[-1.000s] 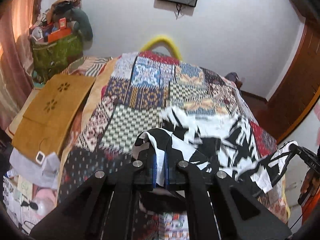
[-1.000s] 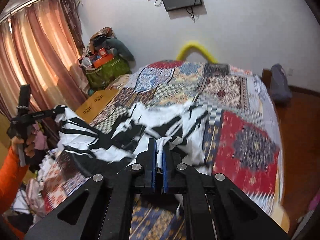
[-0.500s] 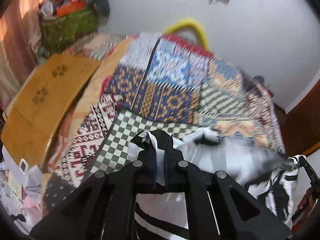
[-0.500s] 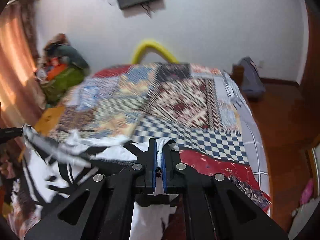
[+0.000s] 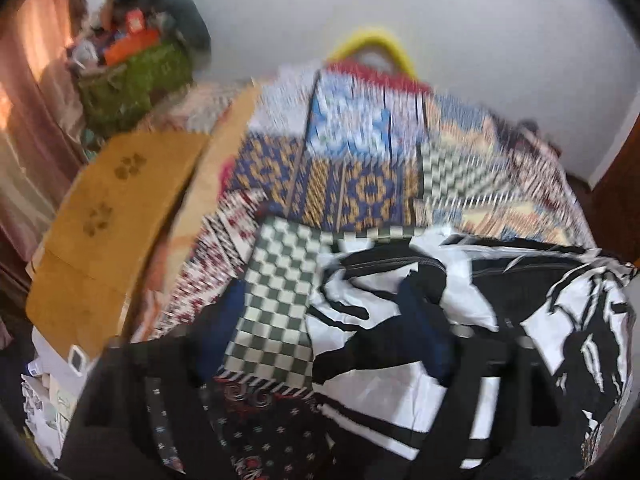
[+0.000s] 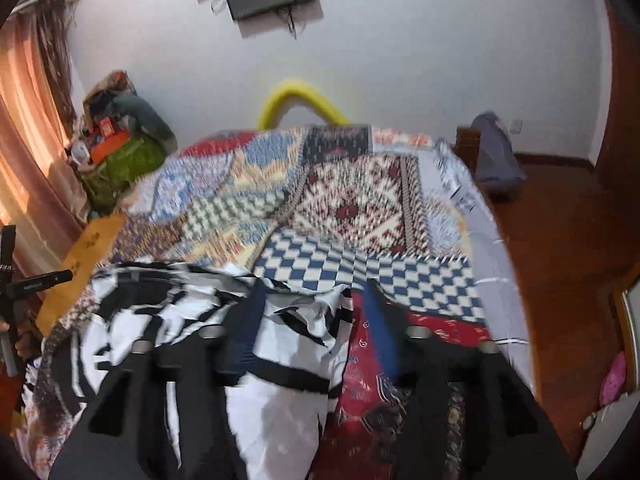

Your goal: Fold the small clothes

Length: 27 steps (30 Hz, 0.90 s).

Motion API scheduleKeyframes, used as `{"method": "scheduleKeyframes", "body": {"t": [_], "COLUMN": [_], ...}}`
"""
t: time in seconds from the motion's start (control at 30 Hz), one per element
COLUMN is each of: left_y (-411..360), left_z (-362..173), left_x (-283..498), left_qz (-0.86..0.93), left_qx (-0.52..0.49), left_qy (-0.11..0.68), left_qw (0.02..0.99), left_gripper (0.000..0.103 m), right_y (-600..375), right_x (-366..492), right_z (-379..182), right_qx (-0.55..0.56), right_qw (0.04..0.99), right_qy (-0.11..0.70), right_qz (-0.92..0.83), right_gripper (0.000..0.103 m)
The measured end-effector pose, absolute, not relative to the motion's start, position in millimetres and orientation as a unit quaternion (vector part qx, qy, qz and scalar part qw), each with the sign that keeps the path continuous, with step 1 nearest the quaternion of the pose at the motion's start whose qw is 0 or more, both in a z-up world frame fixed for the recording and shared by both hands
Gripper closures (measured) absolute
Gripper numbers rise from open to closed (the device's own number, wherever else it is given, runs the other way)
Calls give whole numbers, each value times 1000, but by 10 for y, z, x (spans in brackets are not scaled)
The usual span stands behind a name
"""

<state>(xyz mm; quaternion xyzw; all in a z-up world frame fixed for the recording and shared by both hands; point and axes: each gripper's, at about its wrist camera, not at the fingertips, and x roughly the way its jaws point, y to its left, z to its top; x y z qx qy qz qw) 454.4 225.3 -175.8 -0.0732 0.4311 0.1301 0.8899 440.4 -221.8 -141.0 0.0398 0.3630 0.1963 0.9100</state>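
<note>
A black-and-white patterned garment lies on the patchwork bed quilt, folded over with its black waistband along the far edge. My left gripper is open, its blue-padded jaws wide apart over the garment's left edge. The garment also shows in the right wrist view. My right gripper is open over the garment's right edge, jaws spread wide, with cloth lying loose between them. Both views are blurred by motion.
A tan wooden board lies left of the bed. A green bag of clutter stands in the far left corner by the curtain. A yellow hoop rises behind the bed. Wooden floor lies to the right.
Both grippers carried the garment's corners forward over the bed, then opened and let go. The garment now lies folded on the quilt.
</note>
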Motion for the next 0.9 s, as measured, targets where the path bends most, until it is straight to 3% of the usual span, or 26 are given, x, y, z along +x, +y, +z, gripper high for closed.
{"method": "scheduleKeyframes", "body": {"t": [0.17, 0.47, 0.6, 0.67, 0.7, 0.8, 0.9], "left_y": [2226, 2094, 2051, 2019, 1991, 1872, 1810], "left_z": [-1697, -2466, -2704, -2655, -2620, -2432, -2240], "left_x": [4178, 3606, 3560, 3535, 3513, 3360, 3130], "left_qz": [125, 34, 2, 3, 8, 19, 13], "left_qx": [-64, -156, -226, -226, -219, -178, -153], "left_qy": [445, 536, 556, 544, 539, 520, 504], "left_qw": [884, 829, 800, 808, 813, 835, 850], "left_gripper": [21, 22, 69, 82, 88, 92, 92], "right_y": [-2305, -2128, -2056, -2007, -1981, -1948, -2015], "right_x": [3998, 3453, 3407, 3404, 3408, 3322, 3181], "right_z": [-1308, -2001, -2192, -2206, -2220, -2187, -2087], "right_qx": [35, 22, 51, 64, 70, 62, 57], "right_qw": [909, 861, 851, 844, 837, 838, 839], "right_qy": [358, 448, 463, 468, 476, 473, 467], "right_qz": [211, 239, 242, 253, 260, 263, 275], "right_gripper": [46, 46, 46, 66, 83, 91, 93]}}
